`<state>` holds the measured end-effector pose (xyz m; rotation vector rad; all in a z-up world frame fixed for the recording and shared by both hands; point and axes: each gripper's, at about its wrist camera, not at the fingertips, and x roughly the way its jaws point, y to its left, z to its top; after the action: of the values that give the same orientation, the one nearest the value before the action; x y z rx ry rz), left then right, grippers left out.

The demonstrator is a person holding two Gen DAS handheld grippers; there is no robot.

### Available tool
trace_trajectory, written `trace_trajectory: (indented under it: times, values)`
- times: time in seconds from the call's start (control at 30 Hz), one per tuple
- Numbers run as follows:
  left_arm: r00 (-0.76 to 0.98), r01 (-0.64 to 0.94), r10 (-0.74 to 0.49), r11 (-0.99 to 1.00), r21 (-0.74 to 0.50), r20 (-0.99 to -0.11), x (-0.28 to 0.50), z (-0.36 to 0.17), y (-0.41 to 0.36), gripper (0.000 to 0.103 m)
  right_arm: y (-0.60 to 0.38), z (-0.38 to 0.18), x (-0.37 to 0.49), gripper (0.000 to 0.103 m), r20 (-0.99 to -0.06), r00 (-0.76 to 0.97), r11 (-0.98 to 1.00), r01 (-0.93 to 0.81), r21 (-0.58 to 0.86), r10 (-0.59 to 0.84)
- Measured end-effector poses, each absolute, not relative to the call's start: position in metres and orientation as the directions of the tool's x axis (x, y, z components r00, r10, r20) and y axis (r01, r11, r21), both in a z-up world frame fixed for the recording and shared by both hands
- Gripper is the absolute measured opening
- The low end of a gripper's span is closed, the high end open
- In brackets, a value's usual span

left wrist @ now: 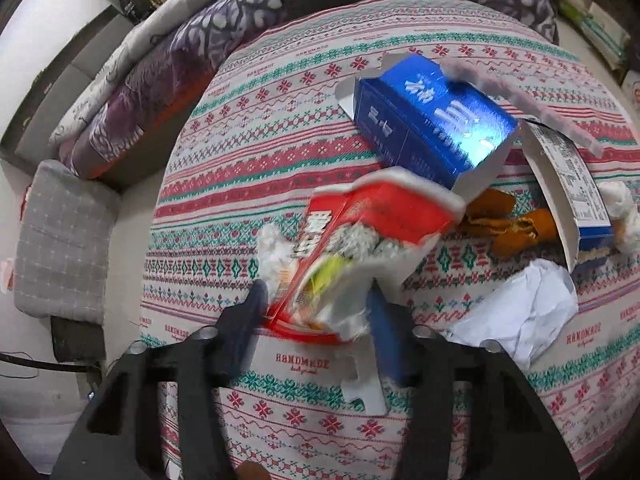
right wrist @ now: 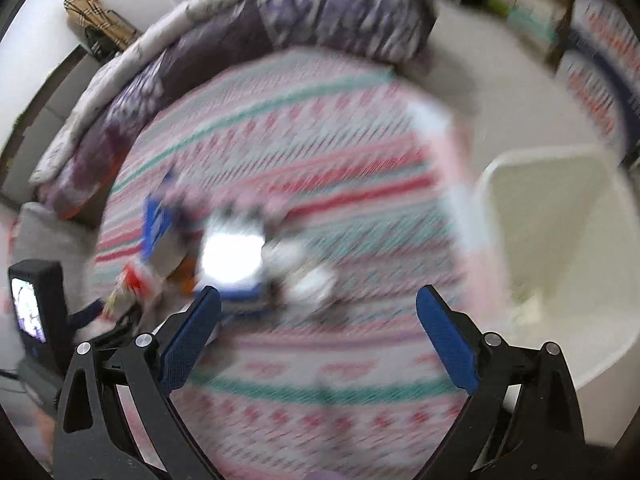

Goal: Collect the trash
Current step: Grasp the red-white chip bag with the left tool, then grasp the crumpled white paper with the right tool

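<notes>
My left gripper point(left wrist: 316, 300) is shut on a torn red and white carton point(left wrist: 360, 236) with crumpled wrapper inside, held just above the patterned tablecloth point(left wrist: 280, 120). Beyond it lie an open blue box point(left wrist: 432, 120), a second flattened box point(left wrist: 568, 188), orange peel-like scraps point(left wrist: 508, 224) and crumpled white paper point(left wrist: 524, 312). My right gripper point(right wrist: 318, 308) is open and empty above the same table; its view is motion-blurred. The trash pile point(right wrist: 232, 264) shows ahead of it, and a white bin point(right wrist: 560, 240) stands to its right, beside the table.
A sofa with purple patterned cushions point(left wrist: 168, 80) curves behind the table. A grey cushion point(left wrist: 64, 236) lies on the floor at the left. The left gripper's camera unit point(right wrist: 36, 300) shows at the left of the right wrist view.
</notes>
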<state>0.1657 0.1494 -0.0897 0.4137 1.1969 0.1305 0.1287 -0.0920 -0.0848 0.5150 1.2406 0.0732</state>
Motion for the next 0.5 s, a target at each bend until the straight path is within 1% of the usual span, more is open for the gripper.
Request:
trace_trajectory:
  times: [0.07, 0.13, 0.2, 0.27, 0.4, 0.5]
  values:
    - [0.385, 0.118, 0.298, 0.923, 0.367, -0.874, 0.161, -0.086, 0.154, 0.040, -0.077, -0.096, 0.127, 0.094, -0.873, 0.292, 0.856, 0.234, 0.461, 0.390]
    - [0.405, 0.108, 0.283, 0.930, 0.353, -0.869, 0.156, -0.079, 0.158, 0.038, -0.059, -0.102, 0.125, 0.094, -0.861, 0.264, 0.833, 0.244, 0.496, 0.435]
    - [0.422, 0.083, 0.250, 0.947, 0.312, -0.872, 0.152, -0.068, 0.166, 0.038, -0.042, -0.103, 0.124, 0.094, -0.848, 0.265, 0.818, 0.245, 0.520, 0.459]
    - [0.453, 0.047, 0.217, 0.963, 0.266, -0.865, 0.147, -0.052, 0.176, 0.038, -0.029, -0.102, 0.125, 0.094, -0.837, 0.275, 0.806, 0.250, 0.537, 0.473]
    - [0.511, -0.016, 0.188, 0.978, 0.209, -0.839, 0.136, -0.022, 0.190, 0.038, -0.006, -0.108, 0.126, 0.094, -0.831, 0.284, 0.792, 0.268, 0.548, 0.479]
    - [0.530, -0.038, 0.178, 0.982, 0.187, -0.829, 0.130, -0.012, 0.196, 0.038, 0.008, -0.120, 0.127, 0.094, -0.830, 0.269, 0.774, 0.305, 0.555, 0.489]
